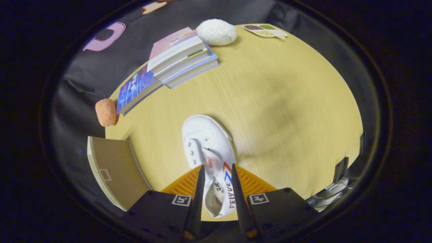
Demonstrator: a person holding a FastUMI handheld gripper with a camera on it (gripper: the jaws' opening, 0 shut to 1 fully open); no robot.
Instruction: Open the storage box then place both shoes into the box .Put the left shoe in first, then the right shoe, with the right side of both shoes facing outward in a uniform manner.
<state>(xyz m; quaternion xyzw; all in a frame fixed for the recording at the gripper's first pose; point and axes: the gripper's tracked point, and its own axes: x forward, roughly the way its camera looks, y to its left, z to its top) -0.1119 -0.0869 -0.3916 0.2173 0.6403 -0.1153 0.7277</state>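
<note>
A white canvas shoe [206,141] with a red and blue stripe on its side points its toe away from me, over the yellow wooden table [276,101]. My gripper [217,168] is shut on the shoe's rear part, both fingers pressing on the collar by the opening. The shoe's heel lies between the fingers and its toe reaches out beyond them. A thin shadow runs along the shoe's right side, so it seems to hang a little above the tabletop. A brown flat panel with a pale edge [113,168], possibly part of the storage box, stands to the left of the fingers.
A stack of books [179,57] lies at the table's far side, with a white knobbly lump [216,32] and a small tray of grains [266,31] beyond. An orange spongy ball [106,112] sits at the left edge. Clear plastic and a dark bracket [332,189] show to the right.
</note>
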